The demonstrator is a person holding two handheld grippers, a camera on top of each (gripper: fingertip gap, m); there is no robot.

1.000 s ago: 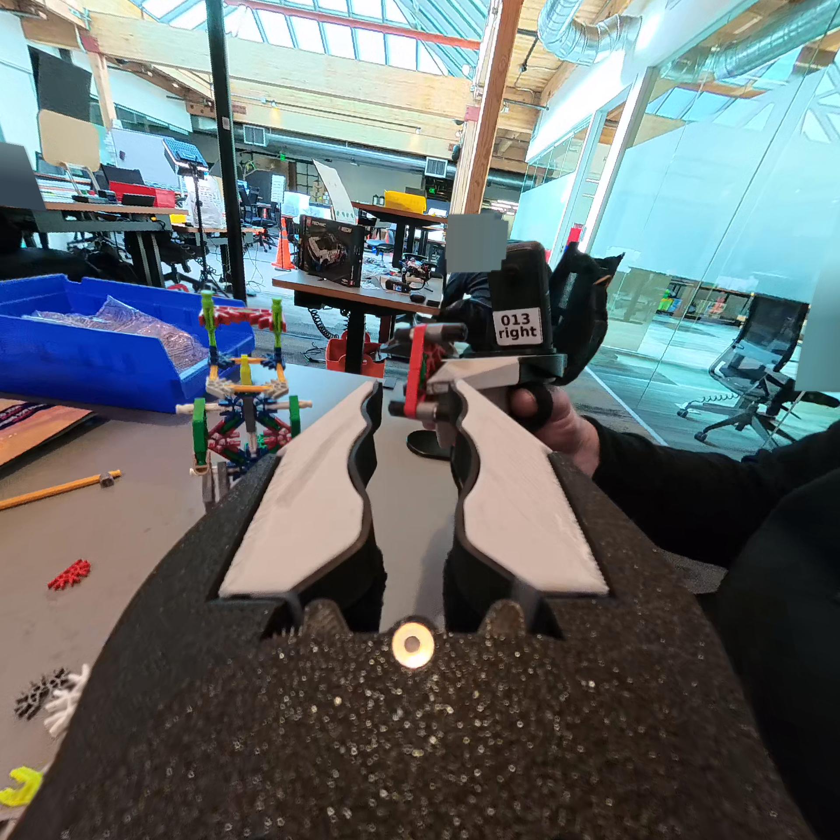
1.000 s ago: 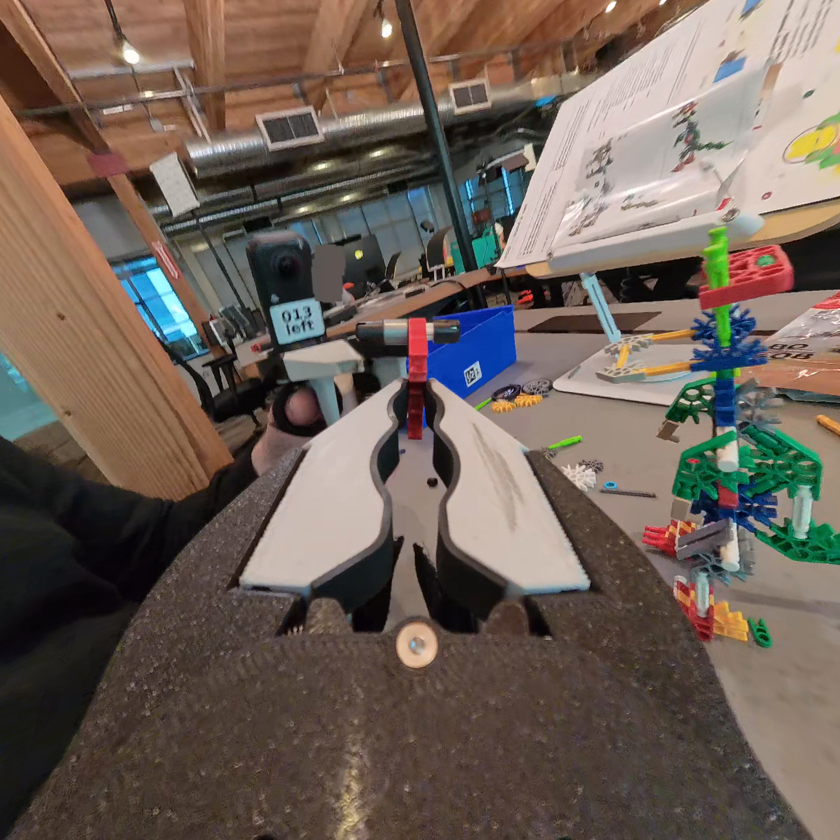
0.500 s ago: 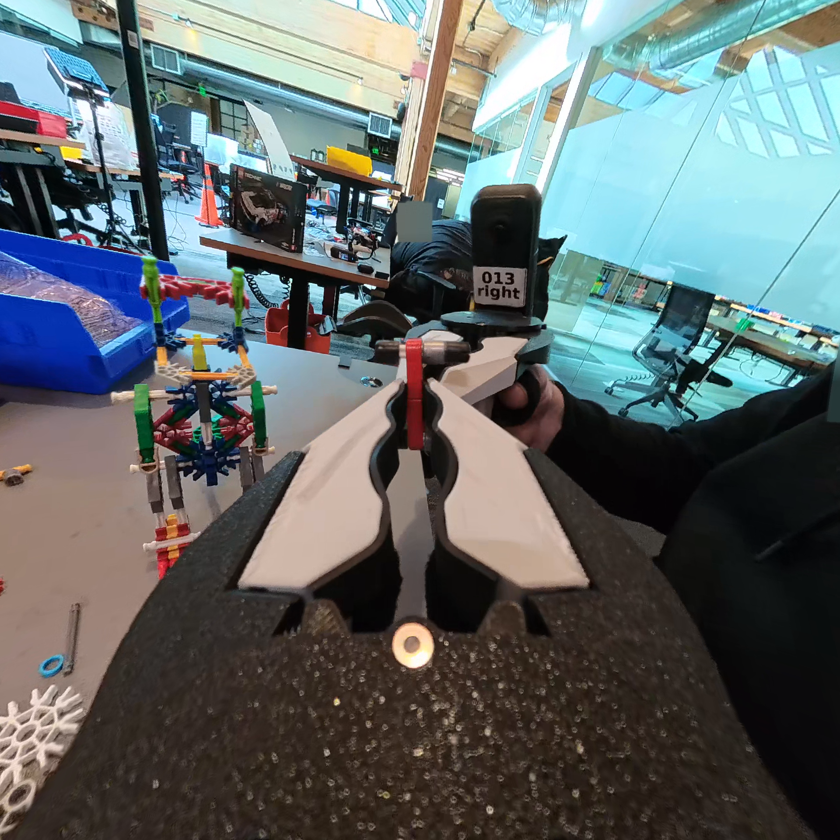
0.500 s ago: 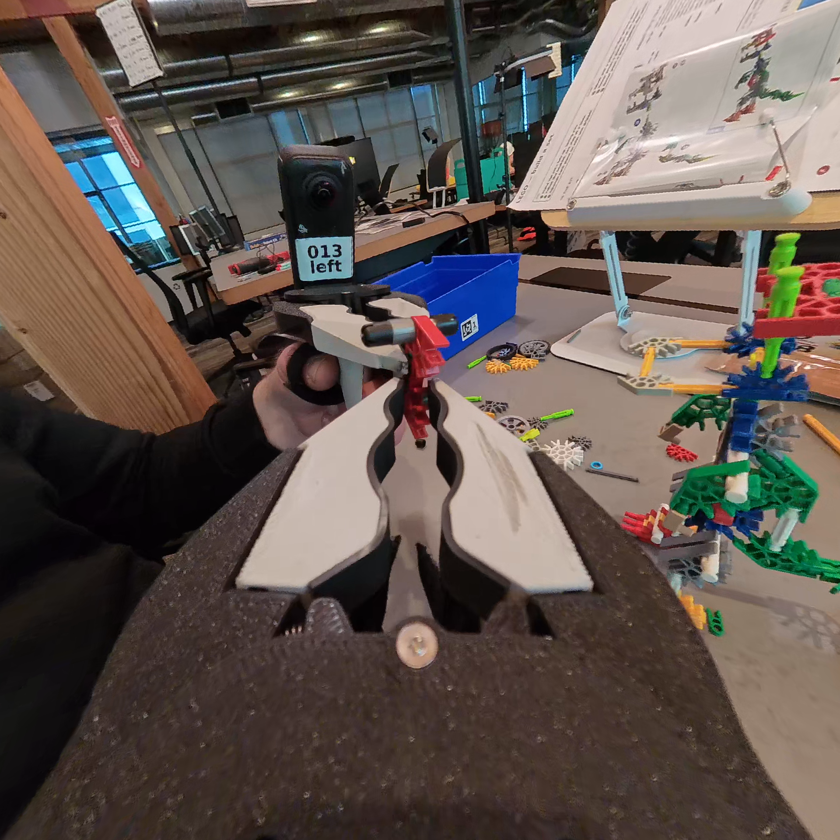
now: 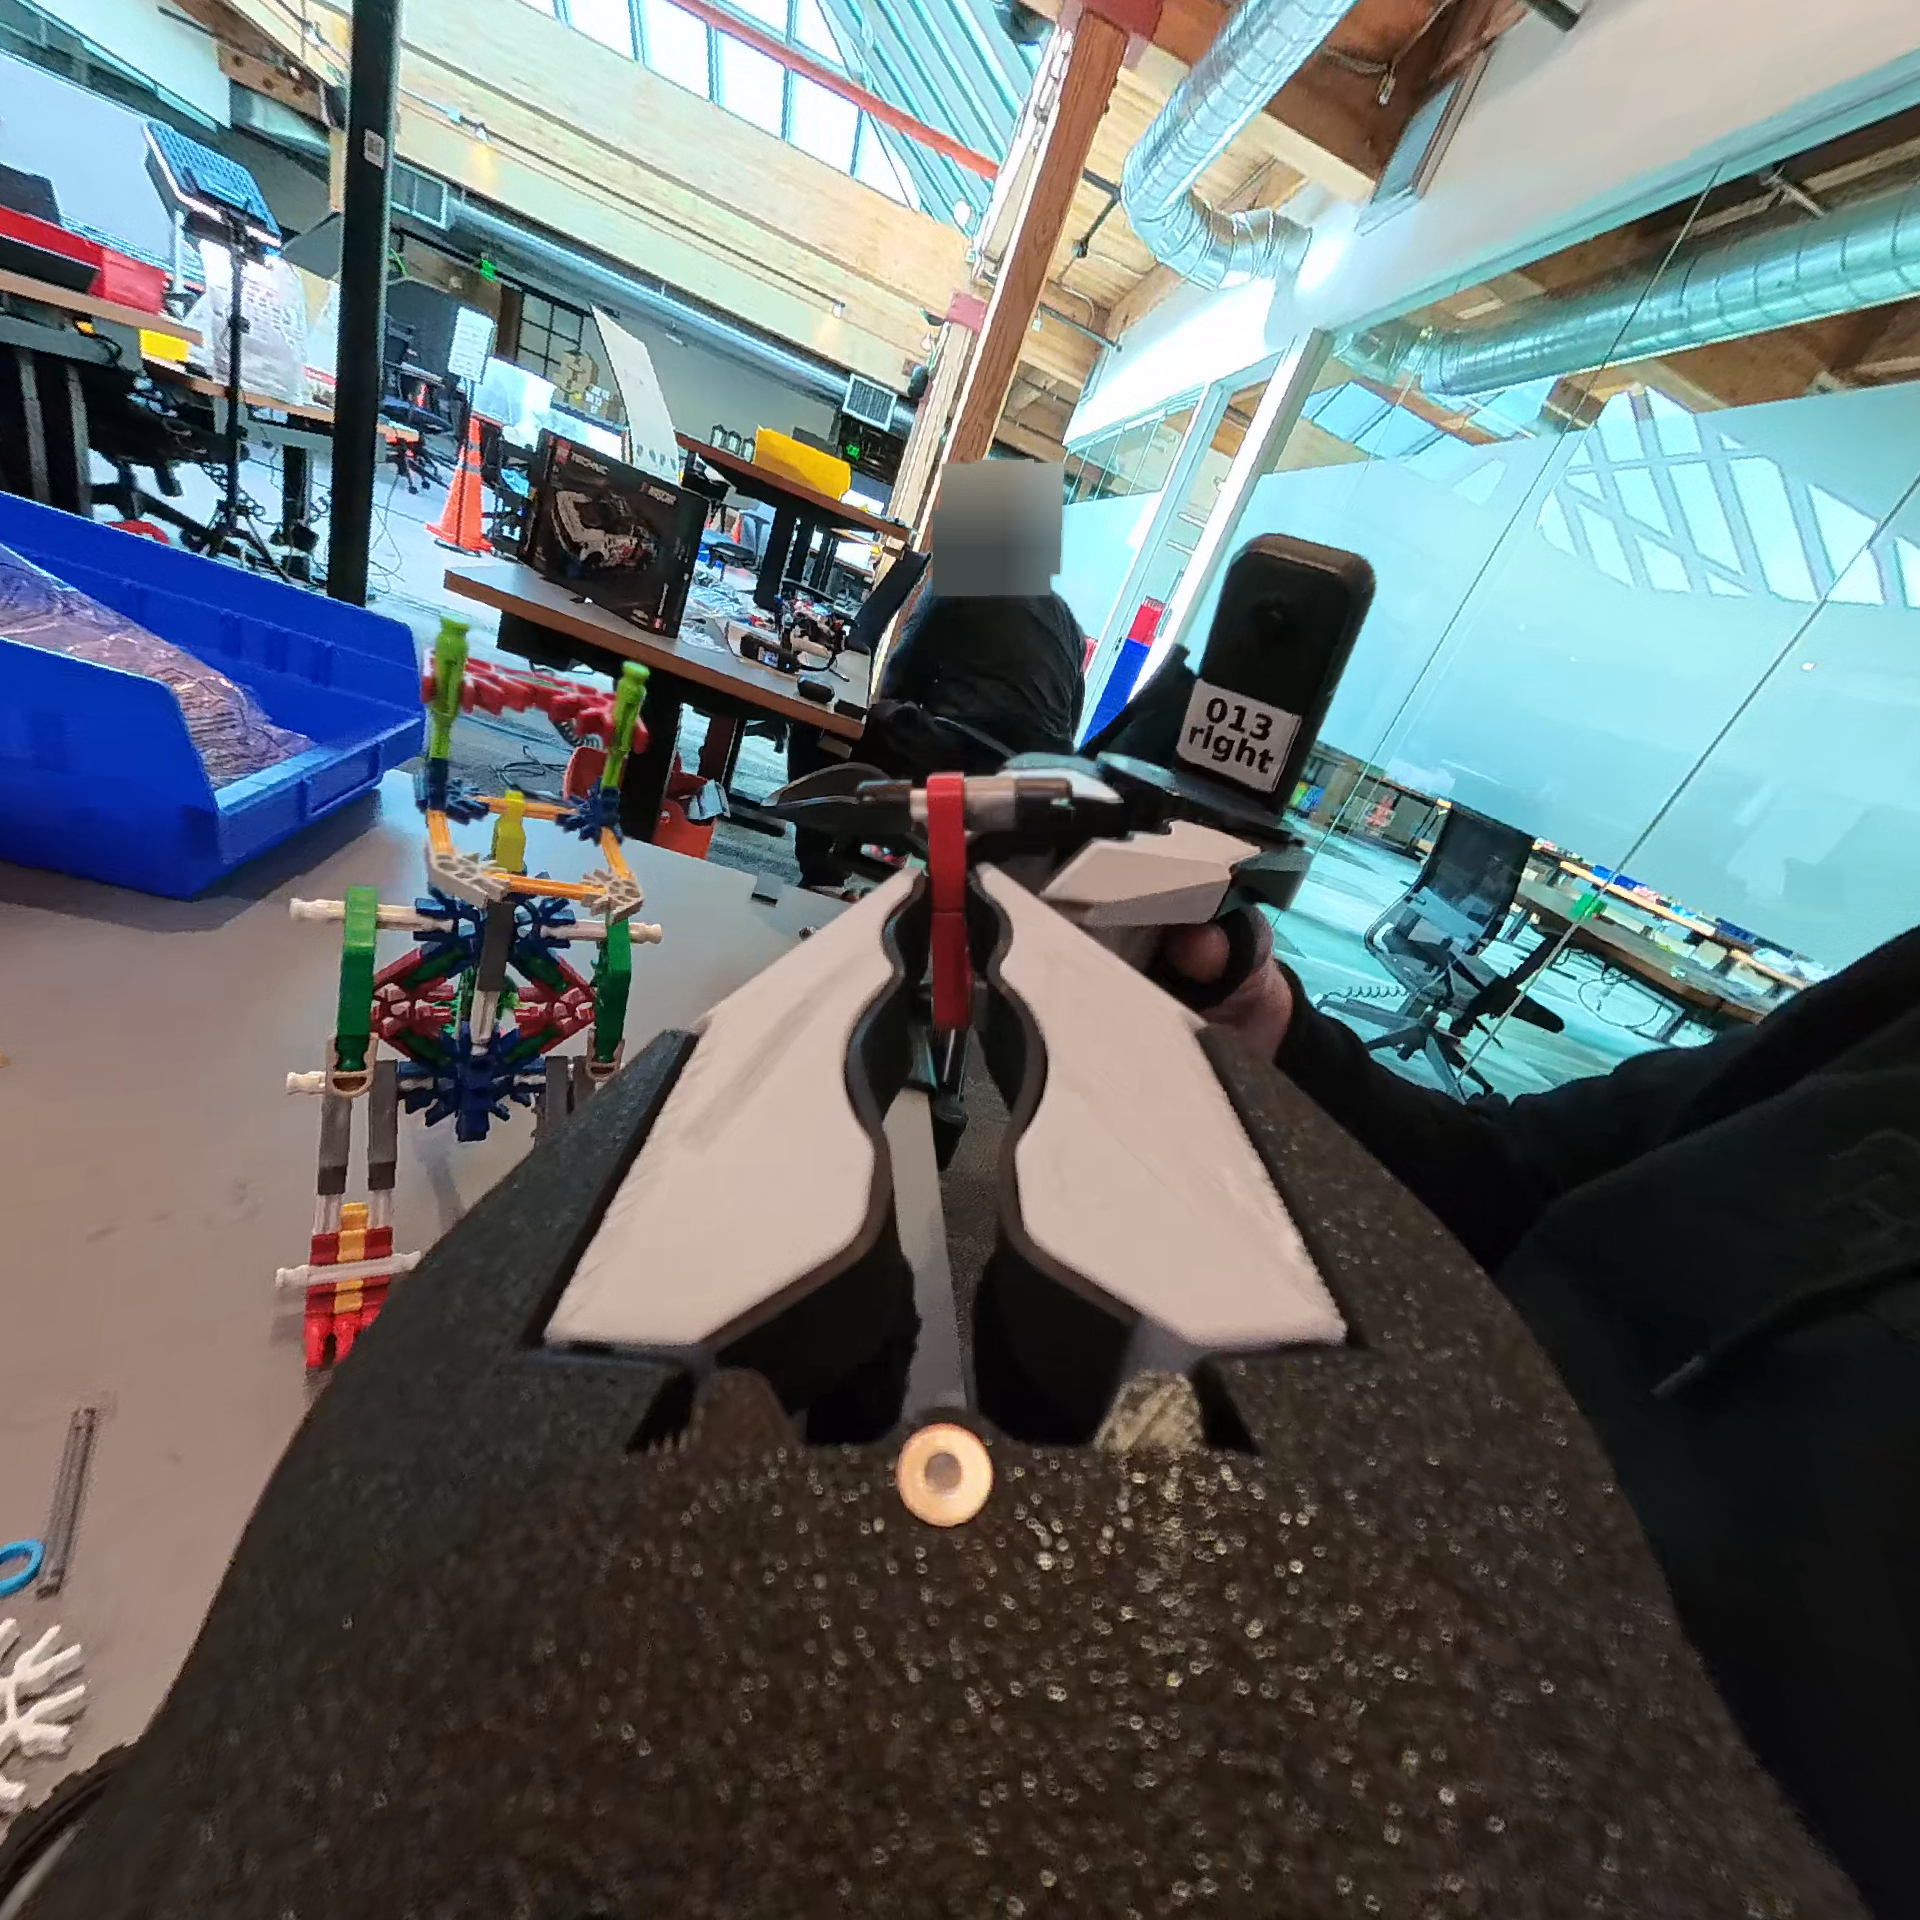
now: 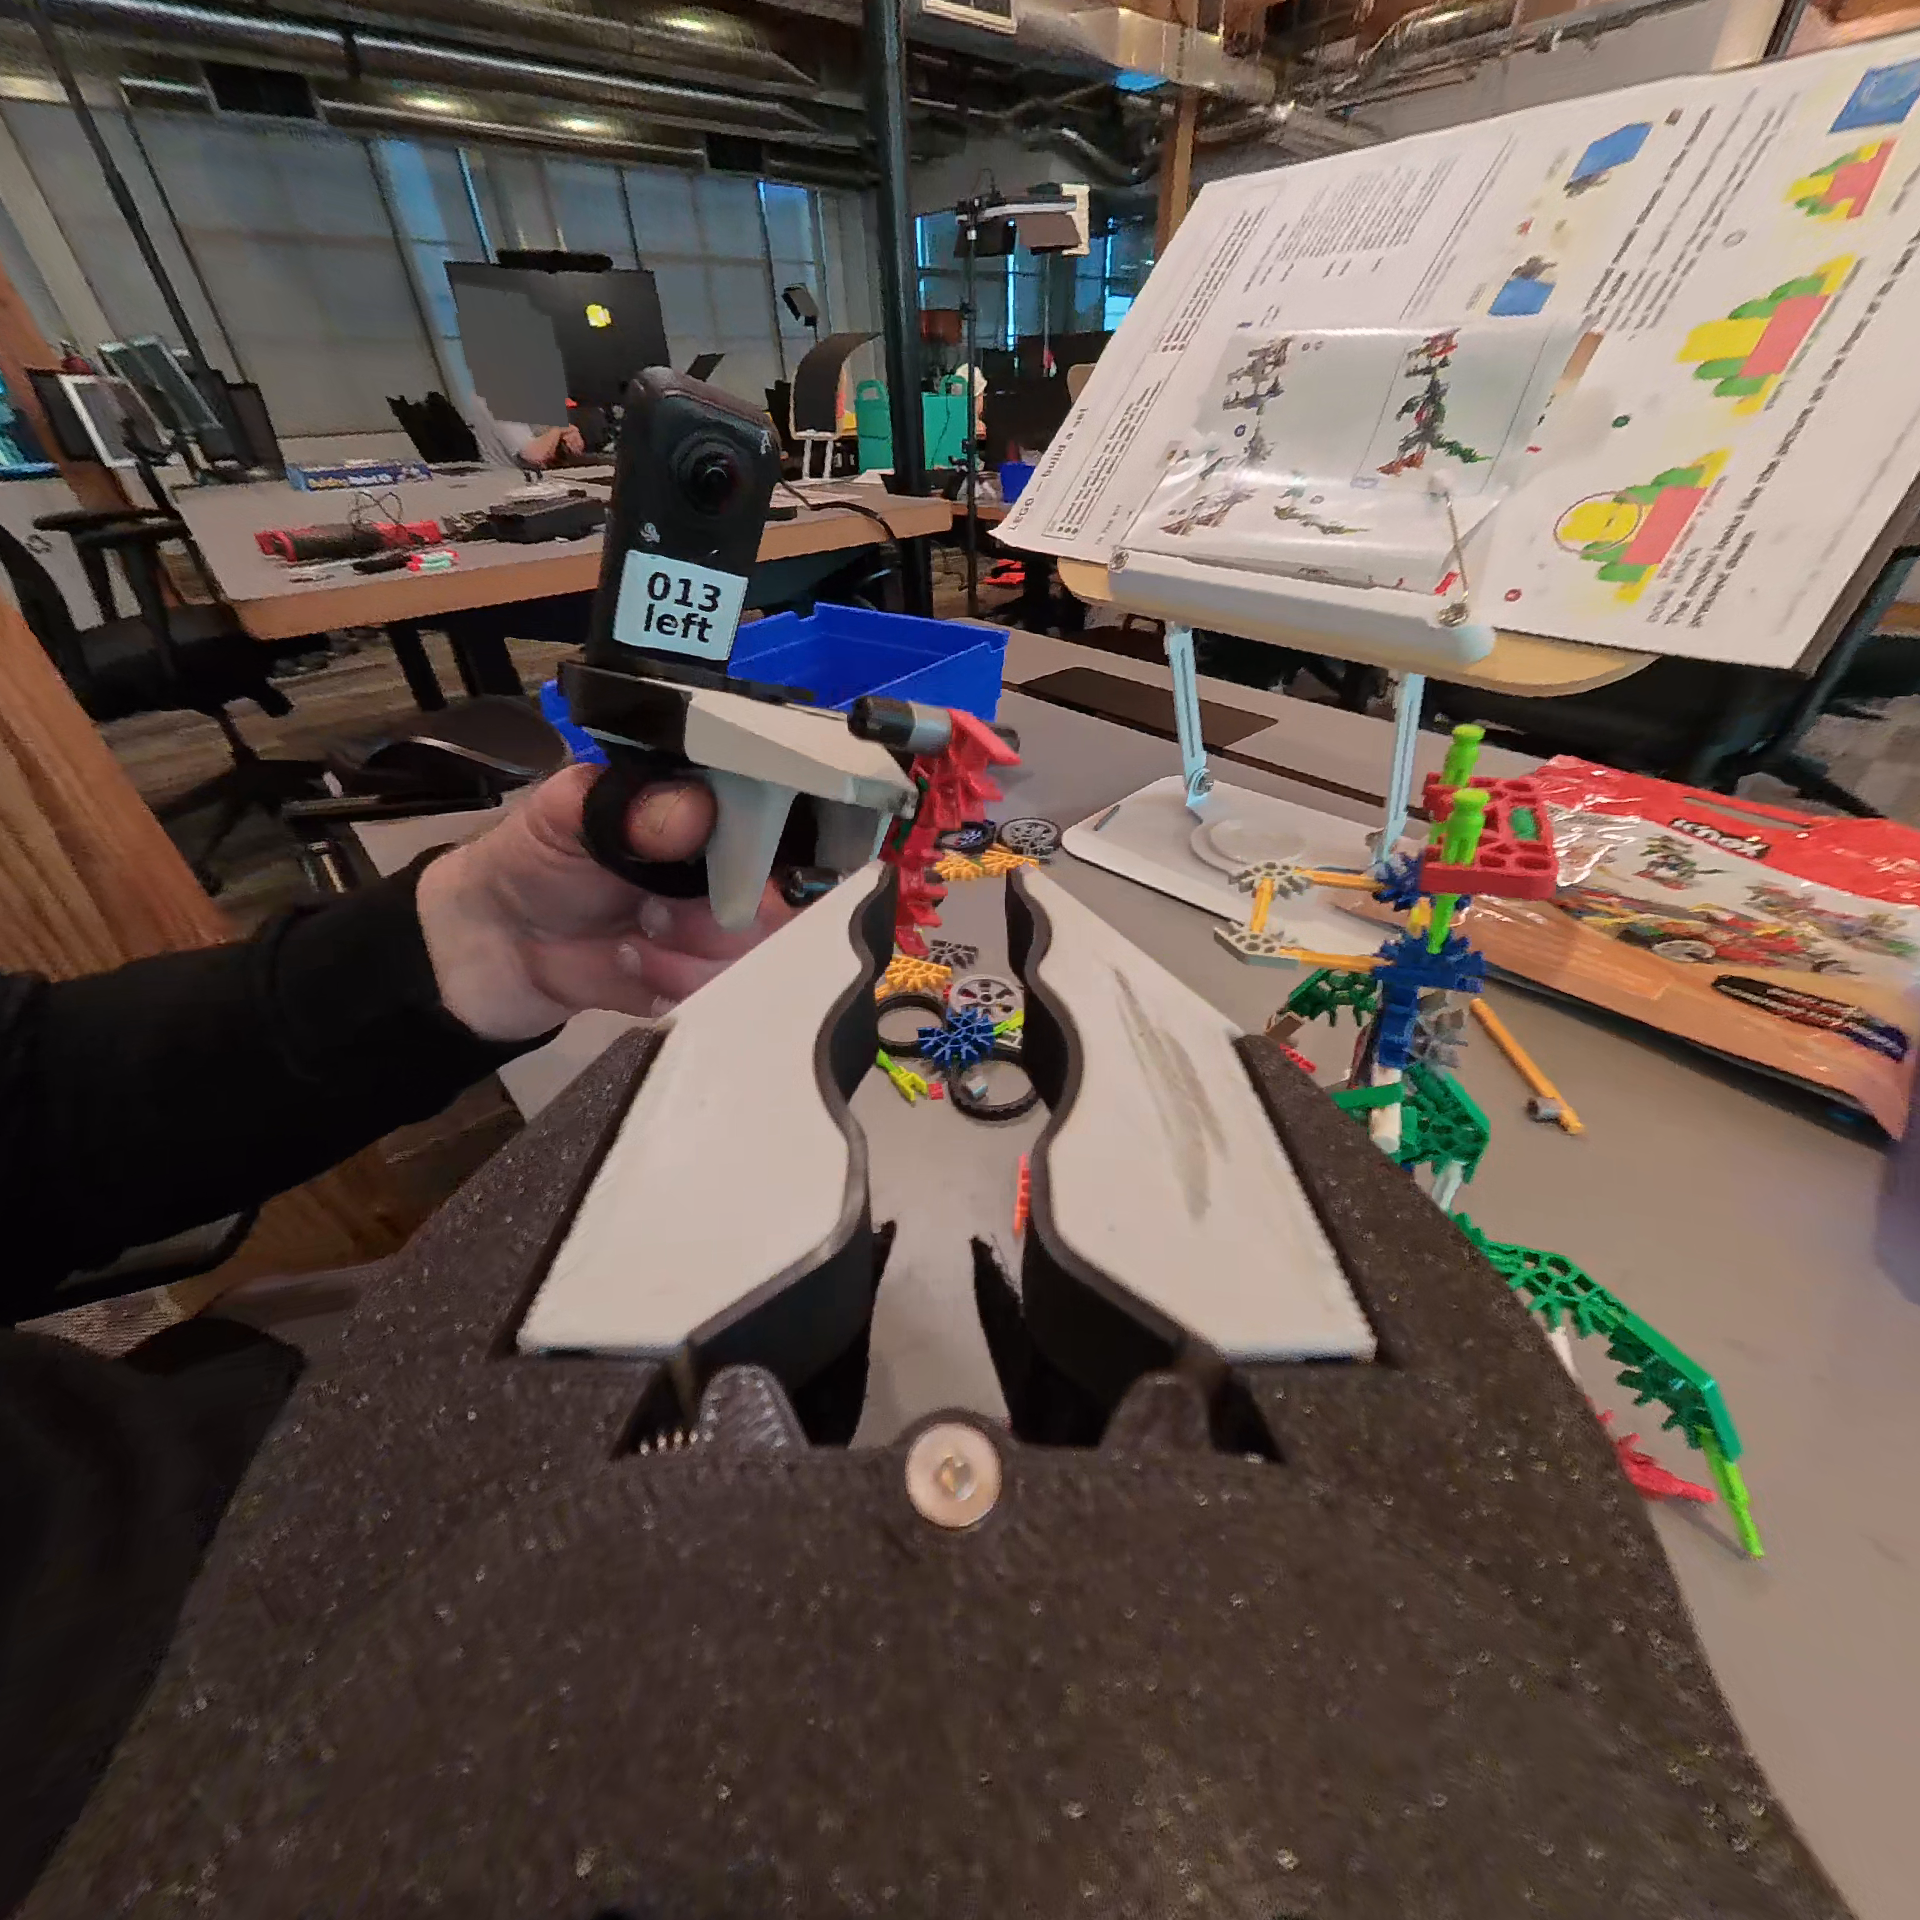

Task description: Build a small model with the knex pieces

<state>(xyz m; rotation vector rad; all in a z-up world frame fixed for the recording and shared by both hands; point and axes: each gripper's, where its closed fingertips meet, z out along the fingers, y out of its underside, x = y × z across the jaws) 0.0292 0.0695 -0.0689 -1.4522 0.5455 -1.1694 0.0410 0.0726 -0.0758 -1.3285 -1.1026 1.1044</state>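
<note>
My left gripper [image 5: 945,904] is shut on a red connector piece [image 5: 948,935] with a short grey rod [image 5: 997,795] clipped across its top, held above the table. My right gripper [image 6: 951,894] is open and empty, its tips just in front of that red piece [image 6: 940,821]. In the right wrist view the left gripper [image 6: 914,795] shows at upper left in a person's hand [image 6: 561,935]. A tall multicoloured rod-and-connector model stands on the table, left in the left wrist view [image 5: 478,997] and right in the right wrist view [image 6: 1423,997].
A blue bin [image 5: 156,748] stands at the back of the grey table [image 5: 156,1091]. An instruction sheet on a white stand [image 6: 1455,416] and a red bag [image 6: 1714,904] are at the right. Loose wheels and connectors [image 6: 977,1029] lie under the grippers. A white snowflake piece [image 5: 31,1704] lies near the left. My left and right fingertips are right by each other.
The red piece with the grey rod passed from my right gripper to my left. The left closed on it, then the right opened and drew back slightly.
</note>
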